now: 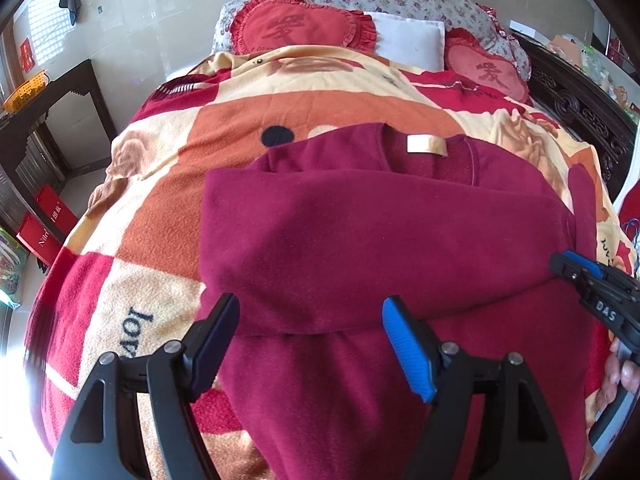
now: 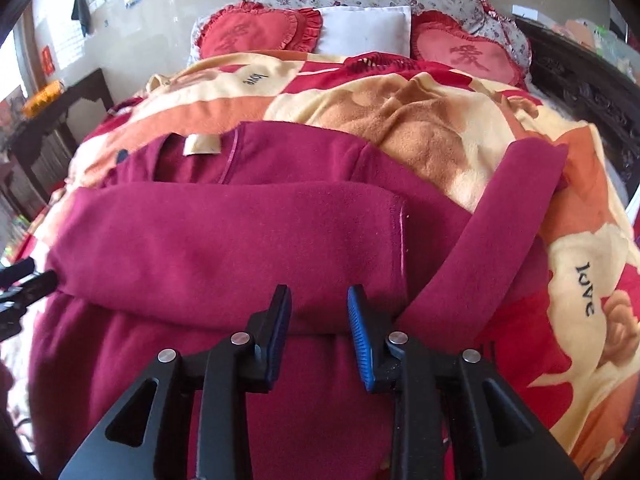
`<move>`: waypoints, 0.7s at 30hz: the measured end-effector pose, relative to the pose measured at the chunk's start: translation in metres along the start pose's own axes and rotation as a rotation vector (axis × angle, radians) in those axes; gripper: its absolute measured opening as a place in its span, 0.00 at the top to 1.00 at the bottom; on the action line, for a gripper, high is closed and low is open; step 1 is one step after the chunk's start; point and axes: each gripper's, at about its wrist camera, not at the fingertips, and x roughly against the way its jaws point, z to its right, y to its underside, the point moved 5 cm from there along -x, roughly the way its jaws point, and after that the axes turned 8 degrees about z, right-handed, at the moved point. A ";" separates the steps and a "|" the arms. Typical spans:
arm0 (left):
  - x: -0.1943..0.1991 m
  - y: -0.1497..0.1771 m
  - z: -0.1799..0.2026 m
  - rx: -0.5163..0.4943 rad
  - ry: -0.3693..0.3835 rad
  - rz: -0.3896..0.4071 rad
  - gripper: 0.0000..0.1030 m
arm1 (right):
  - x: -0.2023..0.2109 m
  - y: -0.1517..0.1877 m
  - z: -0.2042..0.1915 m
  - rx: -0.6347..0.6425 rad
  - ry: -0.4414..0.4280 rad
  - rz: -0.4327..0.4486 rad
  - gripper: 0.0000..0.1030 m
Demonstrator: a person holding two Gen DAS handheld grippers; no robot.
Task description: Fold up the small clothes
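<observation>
A dark red fleece top (image 1: 360,240) lies on the bed blanket, with one part folded across its middle and a cream neck label (image 1: 424,145) at the far end. My left gripper (image 1: 310,340) is open just above the near edge of the fold, touching nothing. My right gripper (image 2: 319,332) is open over the same fold (image 2: 224,252), with empty jaws. It also shows at the right edge of the left wrist view (image 1: 592,280). One sleeve (image 2: 500,224) stretches out to the right over the blanket.
The patterned red, orange and cream blanket (image 1: 160,220) covers the bed. Heart-shaped red cushions (image 1: 296,28) and a white pillow (image 1: 408,38) lie at the head. A dark wooden side table (image 1: 52,120) stands left, a carved dark headboard (image 1: 580,108) right.
</observation>
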 end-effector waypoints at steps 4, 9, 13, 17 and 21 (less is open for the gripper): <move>-0.014 0.001 0.006 0.039 0.034 -0.022 0.24 | 0.004 0.011 0.008 -0.009 0.001 -0.022 0.83; -0.030 0.008 0.011 0.042 0.039 -0.061 0.24 | 0.021 0.006 0.022 -0.056 -0.072 0.016 0.83; -0.034 0.009 0.010 0.050 0.060 -0.061 0.20 | 0.043 -0.025 0.070 -0.138 -0.005 0.133 0.80; -0.038 0.011 0.010 0.052 0.068 -0.064 0.17 | 0.042 -0.060 0.144 -0.301 0.079 0.167 0.74; -0.040 0.012 0.013 0.035 0.066 -0.065 0.14 | 0.020 -0.084 0.213 -0.452 0.133 0.146 0.74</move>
